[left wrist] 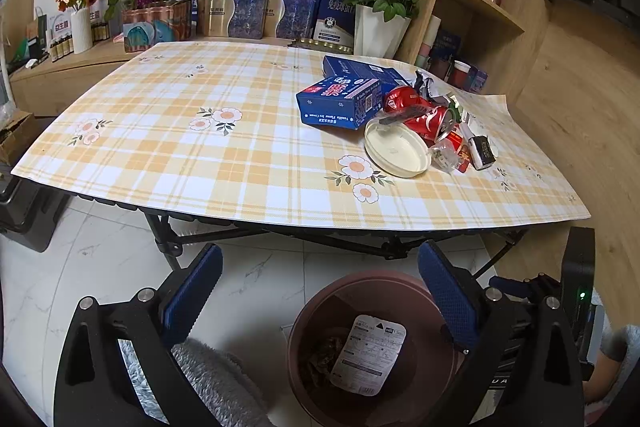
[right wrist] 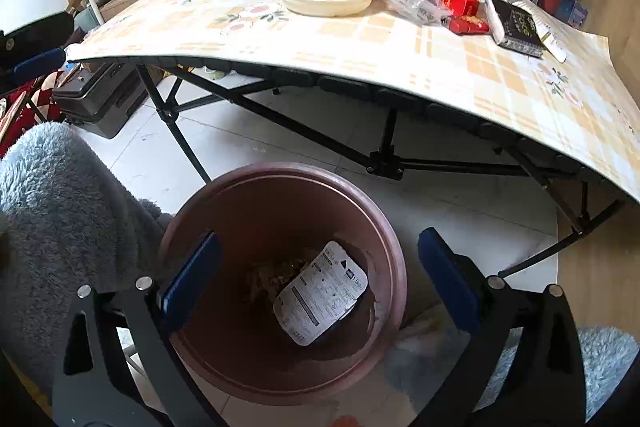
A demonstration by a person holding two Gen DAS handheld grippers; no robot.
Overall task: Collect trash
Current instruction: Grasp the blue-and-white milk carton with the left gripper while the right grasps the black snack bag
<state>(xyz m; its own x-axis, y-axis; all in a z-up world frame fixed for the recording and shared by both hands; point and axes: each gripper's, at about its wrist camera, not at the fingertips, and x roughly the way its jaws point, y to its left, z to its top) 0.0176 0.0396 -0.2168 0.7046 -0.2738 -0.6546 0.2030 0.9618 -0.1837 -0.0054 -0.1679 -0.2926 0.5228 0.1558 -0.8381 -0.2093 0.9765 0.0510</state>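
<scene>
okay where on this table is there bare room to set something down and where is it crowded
Free: the whole checked tablecloth left of the blue ice cream box, back to the gift boxes, plus the front strip before the cream lid. Crowded: the right rear corner, where box, lid, crushed red cans and wrappers pile together.

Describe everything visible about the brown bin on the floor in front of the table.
The bin is a round, reddish-brown bucket, plastic by its look, standing upright on the pale marble-look floor just in front of the folding table's edge. It has no lid. Inside lie a white printed pack leaning against the wall and some brownish scraps at the bottom. The open right gripper hangs above its mouth; nothing visibly touches the rim.
</scene>
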